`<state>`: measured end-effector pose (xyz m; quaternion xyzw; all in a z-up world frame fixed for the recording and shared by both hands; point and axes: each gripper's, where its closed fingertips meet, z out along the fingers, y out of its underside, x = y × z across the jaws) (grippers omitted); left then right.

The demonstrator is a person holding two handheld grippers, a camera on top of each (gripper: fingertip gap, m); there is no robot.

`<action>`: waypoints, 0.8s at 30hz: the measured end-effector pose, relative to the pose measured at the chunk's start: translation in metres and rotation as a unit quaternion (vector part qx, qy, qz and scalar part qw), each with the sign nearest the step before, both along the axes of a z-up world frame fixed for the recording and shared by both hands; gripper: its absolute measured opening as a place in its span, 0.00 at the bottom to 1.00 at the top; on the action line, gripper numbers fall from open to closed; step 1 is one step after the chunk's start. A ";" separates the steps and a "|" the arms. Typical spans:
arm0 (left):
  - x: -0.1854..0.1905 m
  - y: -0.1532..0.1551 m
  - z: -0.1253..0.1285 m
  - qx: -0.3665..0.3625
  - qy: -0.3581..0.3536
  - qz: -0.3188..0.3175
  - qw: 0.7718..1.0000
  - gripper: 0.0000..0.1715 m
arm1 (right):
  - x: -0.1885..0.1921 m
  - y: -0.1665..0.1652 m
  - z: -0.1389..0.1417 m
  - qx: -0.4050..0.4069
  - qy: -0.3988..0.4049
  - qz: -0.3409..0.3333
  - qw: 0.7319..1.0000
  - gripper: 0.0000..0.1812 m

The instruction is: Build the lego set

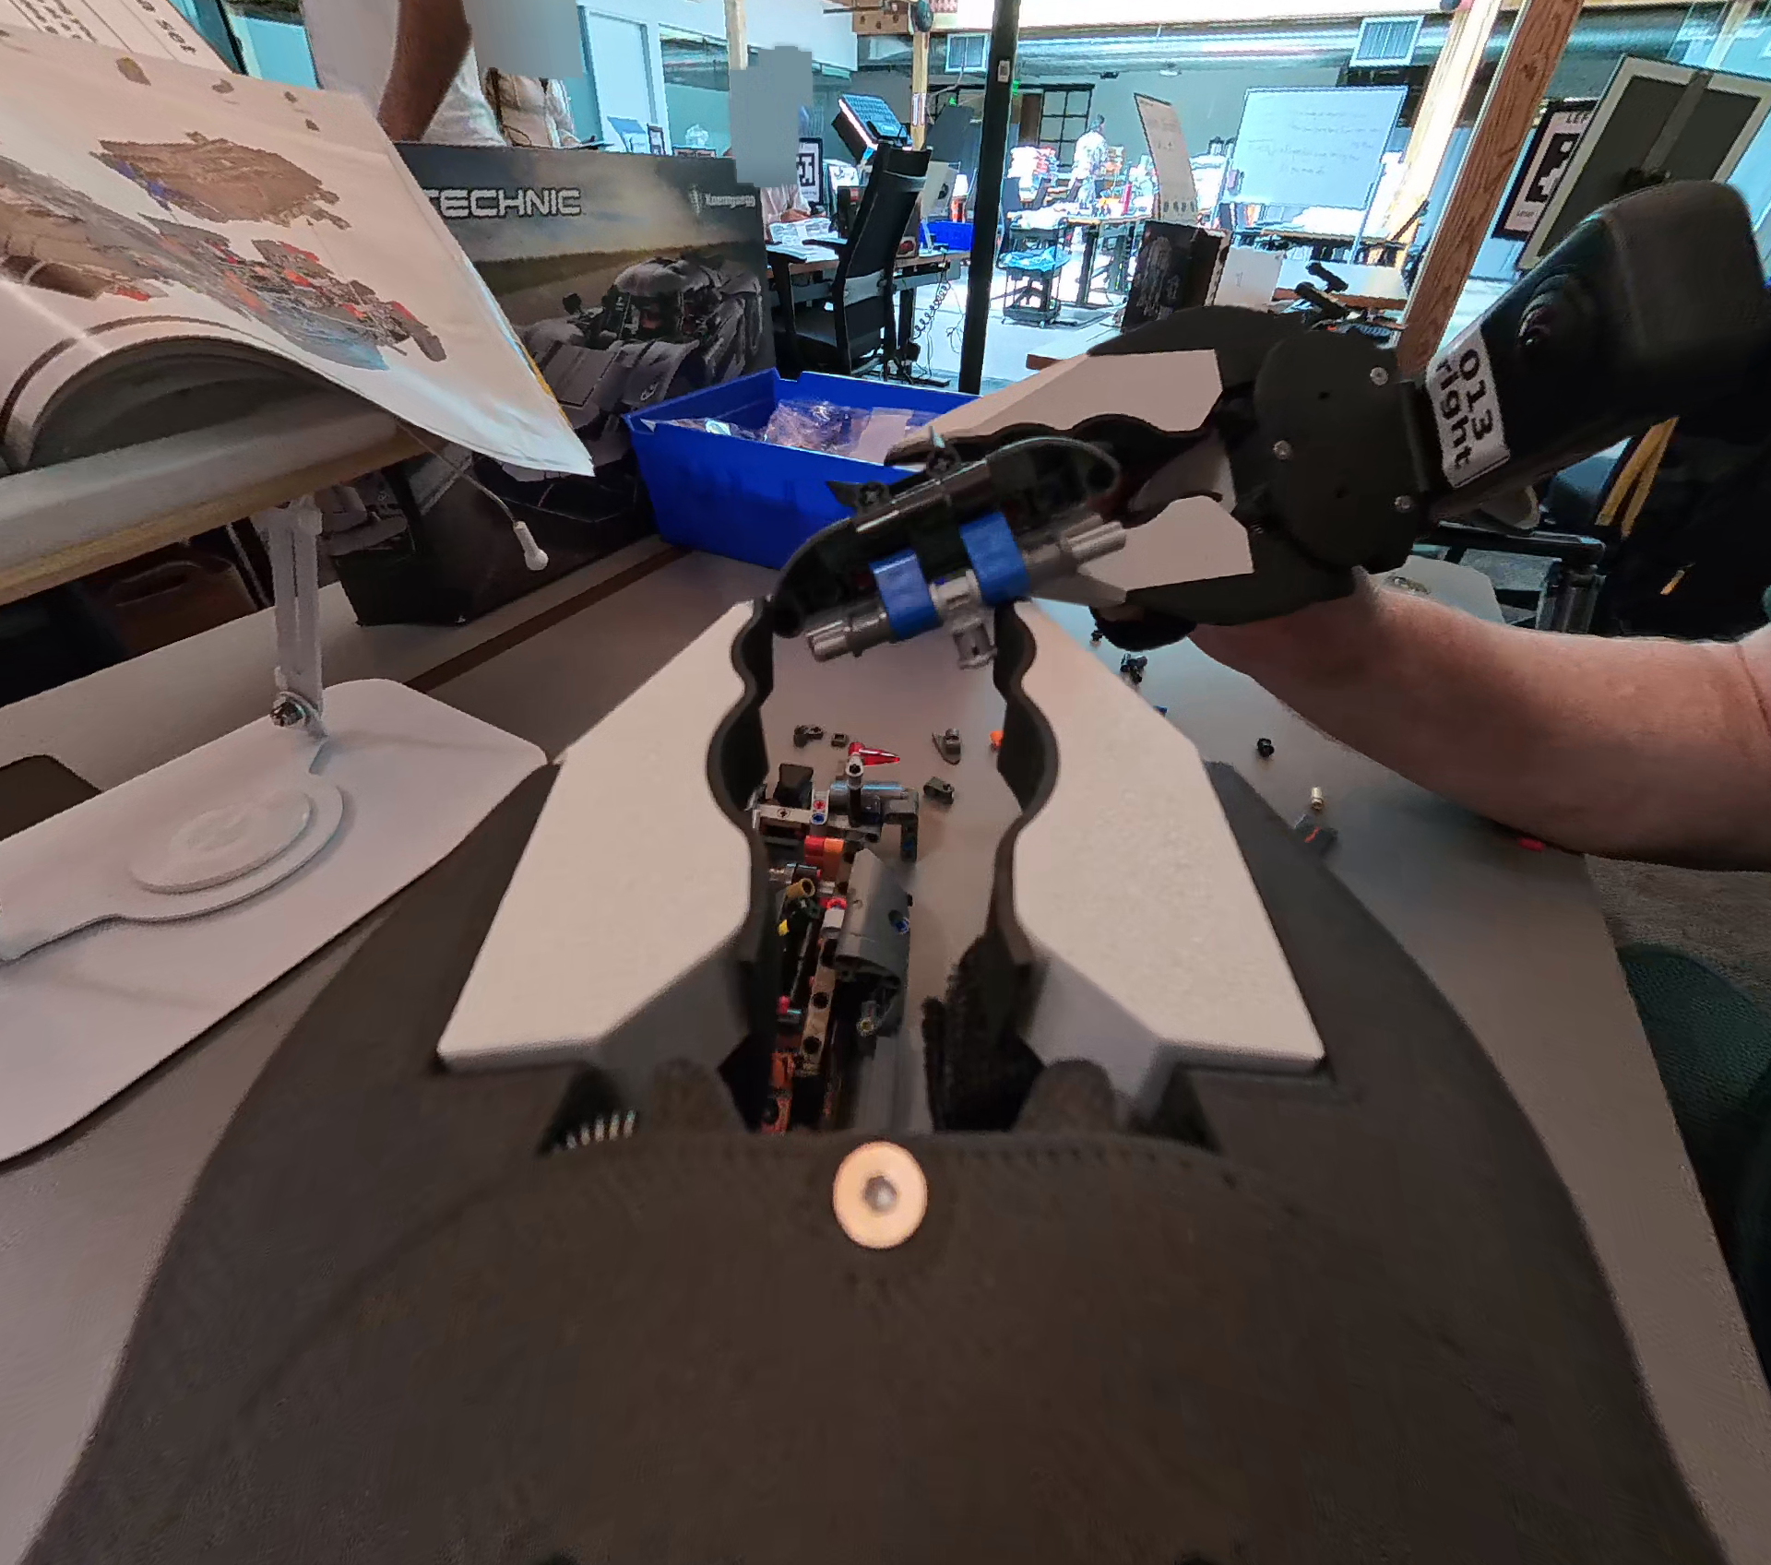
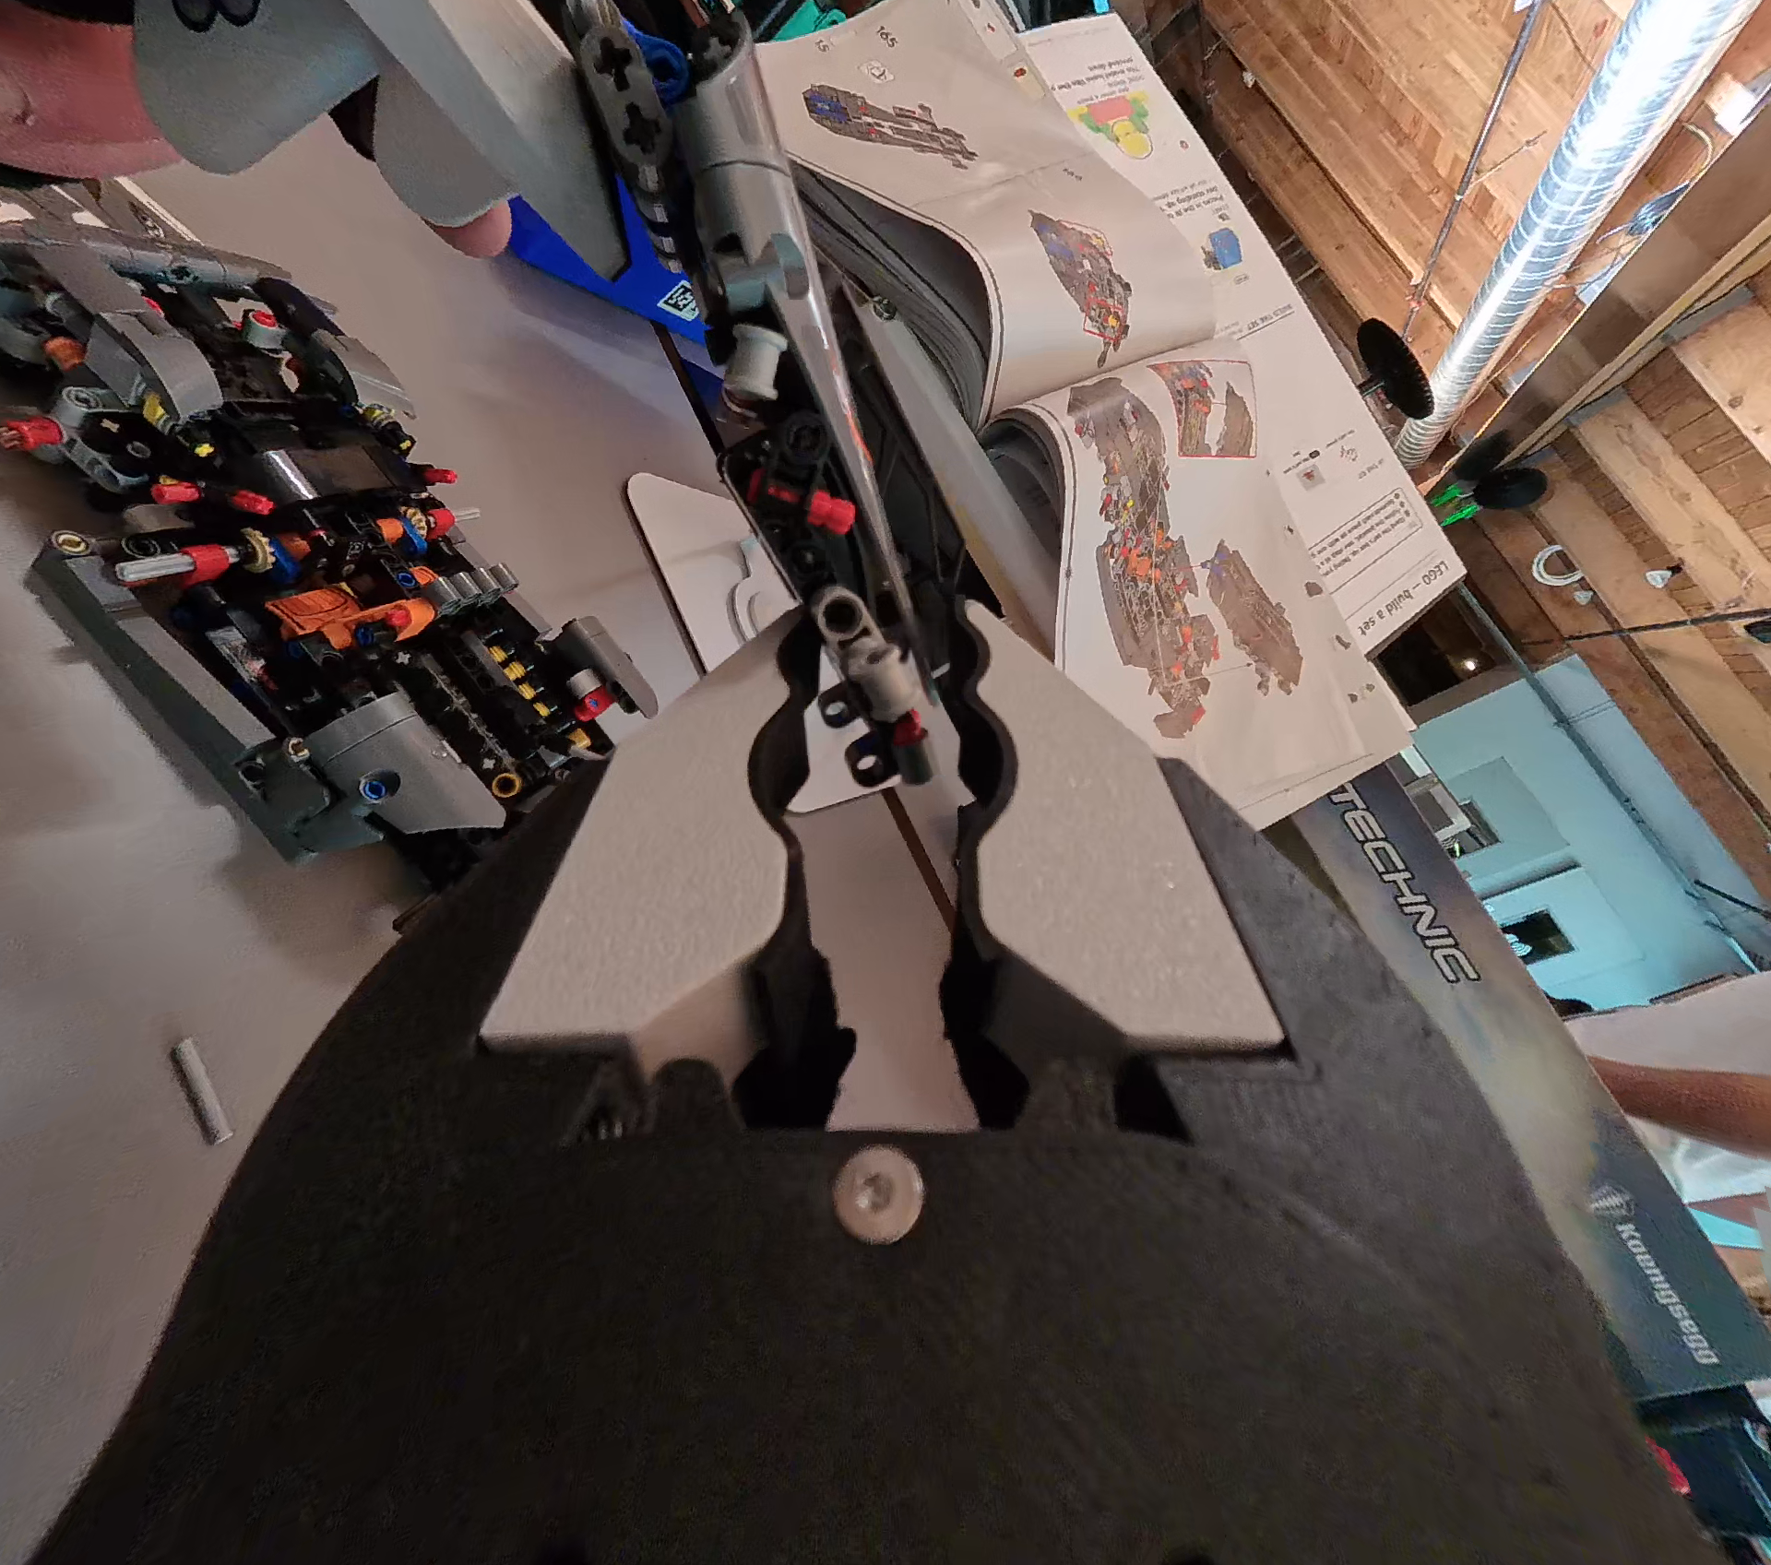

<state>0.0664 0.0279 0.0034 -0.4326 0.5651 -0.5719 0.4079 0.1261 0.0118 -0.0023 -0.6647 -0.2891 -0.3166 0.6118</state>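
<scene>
A long, thin sub-assembly (image 1: 949,561) with two blue clips was held up in the air between both tools, well above the table (image 1: 594,685). The right gripper (image 1: 1073,503) was clamped on its near end, fingers narrowed around it. The left gripper (image 1: 882,657) was only partly closed; its tips sat right at the piece's other end, but real contact couldn't be confirmed from its own camera. The long axis was seen running roughly from one tool straight toward the other, so any push or twist probably had to go along that line.

The right wrist view showed what the left didn't: the big half-built car chassis (image 2: 287,599) lying flat toward the table's left edge, well apart from the held piece (image 2: 767,388). The open instruction book (image 2: 1131,465) was propped on a stand behind. The blue parts bin (image 1: 767,465) at the far edge was shown clearly only in the left view.
</scene>
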 end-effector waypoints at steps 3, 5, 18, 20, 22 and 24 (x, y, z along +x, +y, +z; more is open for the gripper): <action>0.003 0.001 0.000 -0.005 -0.006 -0.009 1.000 0.26 | 0.004 0.000 0.000 -0.001 0.015 -0.001 1.000 0.17; 0.005 0.001 -0.002 -0.005 -0.006 -0.015 1.000 0.26 | 0.008 0.001 -0.002 -0.003 0.018 -0.006 1.000 0.15; 0.021 0.006 -0.006 0.007 -0.007 -0.033 0.999 0.28 | 0.021 0.003 -0.012 -0.011 0.009 -0.024 1.000 0.09; 0.020 0.003 -0.005 0.015 0.001 -0.037 0.999 0.34 | 0.024 0.004 -0.013 -0.012 0.002 -0.032 0.999 0.08; 0.018 0.002 -0.004 0.018 0.015 -0.036 0.999 0.40 | 0.027 0.004 -0.015 -0.015 -0.012 -0.042 0.999 0.09; 0.016 0.002 0.000 0.021 0.028 -0.035 0.999 0.44 | 0.026 0.005 -0.015 -0.013 -0.019 -0.044 0.999 0.08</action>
